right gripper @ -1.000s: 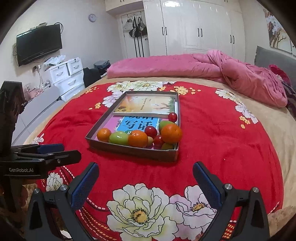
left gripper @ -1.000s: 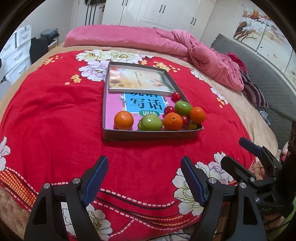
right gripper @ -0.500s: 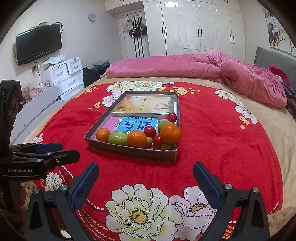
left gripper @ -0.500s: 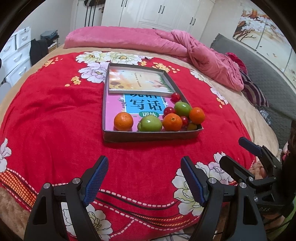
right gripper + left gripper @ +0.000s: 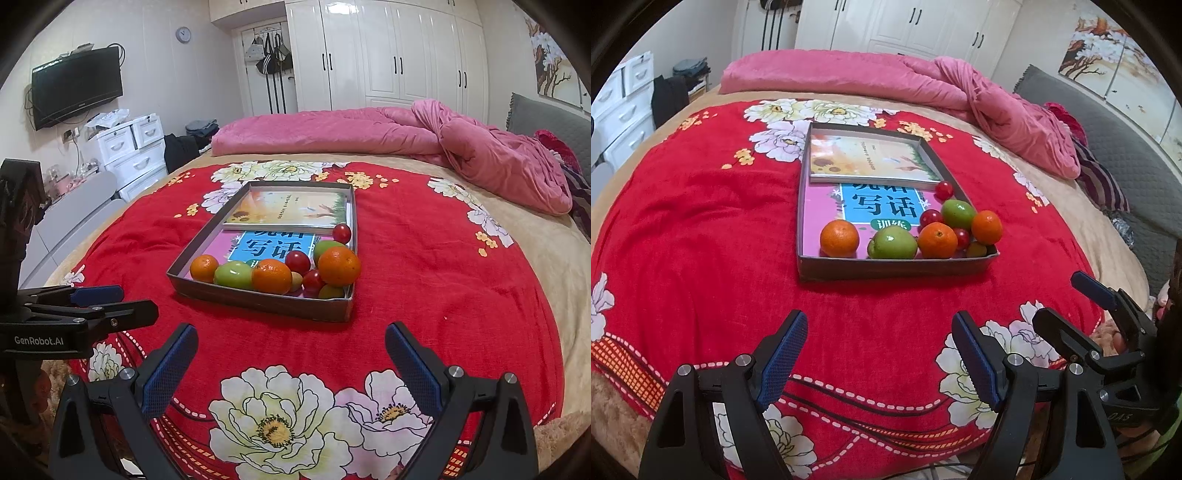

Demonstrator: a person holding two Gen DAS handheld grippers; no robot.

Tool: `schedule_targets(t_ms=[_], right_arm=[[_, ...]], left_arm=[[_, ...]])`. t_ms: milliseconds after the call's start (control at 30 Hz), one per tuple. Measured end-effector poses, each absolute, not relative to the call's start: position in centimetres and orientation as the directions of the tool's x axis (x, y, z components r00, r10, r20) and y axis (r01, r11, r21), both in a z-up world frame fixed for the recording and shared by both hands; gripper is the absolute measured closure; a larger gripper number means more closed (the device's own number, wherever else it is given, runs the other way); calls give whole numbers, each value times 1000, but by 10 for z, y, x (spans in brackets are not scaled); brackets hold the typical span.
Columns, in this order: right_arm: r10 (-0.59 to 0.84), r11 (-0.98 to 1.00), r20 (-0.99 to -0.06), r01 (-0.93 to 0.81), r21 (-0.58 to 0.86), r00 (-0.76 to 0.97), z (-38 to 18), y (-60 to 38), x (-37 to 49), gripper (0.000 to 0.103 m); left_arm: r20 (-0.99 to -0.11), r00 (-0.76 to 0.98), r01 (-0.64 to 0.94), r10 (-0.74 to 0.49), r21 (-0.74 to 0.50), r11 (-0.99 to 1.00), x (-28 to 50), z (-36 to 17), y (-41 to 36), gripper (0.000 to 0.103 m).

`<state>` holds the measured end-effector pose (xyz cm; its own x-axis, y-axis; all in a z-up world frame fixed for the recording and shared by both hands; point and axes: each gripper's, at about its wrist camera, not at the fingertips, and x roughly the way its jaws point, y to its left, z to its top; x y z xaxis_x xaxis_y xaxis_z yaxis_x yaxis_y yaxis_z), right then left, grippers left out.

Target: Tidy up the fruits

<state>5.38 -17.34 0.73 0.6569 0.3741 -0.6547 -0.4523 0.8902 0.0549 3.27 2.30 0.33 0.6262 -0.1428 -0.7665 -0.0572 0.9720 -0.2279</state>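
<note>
A shallow grey cardboard tray (image 5: 894, 268) (image 5: 258, 301) lies on a red flowered blanket (image 5: 701, 229). At its near end sit three oranges (image 5: 839, 238) (image 5: 271, 276), two green fruits (image 5: 892, 243) (image 5: 233, 274), several red cherry tomatoes (image 5: 943, 189) (image 5: 341, 233) and small yellow-green fruits. Two books (image 5: 868, 158) (image 5: 291, 208) lie flat under and behind them. My left gripper (image 5: 879, 354) hangs open and empty over the blanket, short of the tray. My right gripper (image 5: 291, 360) is likewise open and empty, nearer than the tray.
A rumpled pink quilt (image 5: 406, 133) lies across the far side of the bed. White wardrobes (image 5: 388, 55), a white drawer unit (image 5: 129, 147) and a wall television (image 5: 75, 86) stand beyond. Red blanket spreads on both sides of the tray.
</note>
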Motion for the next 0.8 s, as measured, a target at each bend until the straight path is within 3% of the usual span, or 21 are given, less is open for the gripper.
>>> schedule_targets(t_ms=[800], right_arm=[[368, 893, -653, -447, 50, 662, 8, -177, 56, 1]], left_arm=[[-769, 626, -59, -133, -217, 974, 31, 6, 22, 22]])
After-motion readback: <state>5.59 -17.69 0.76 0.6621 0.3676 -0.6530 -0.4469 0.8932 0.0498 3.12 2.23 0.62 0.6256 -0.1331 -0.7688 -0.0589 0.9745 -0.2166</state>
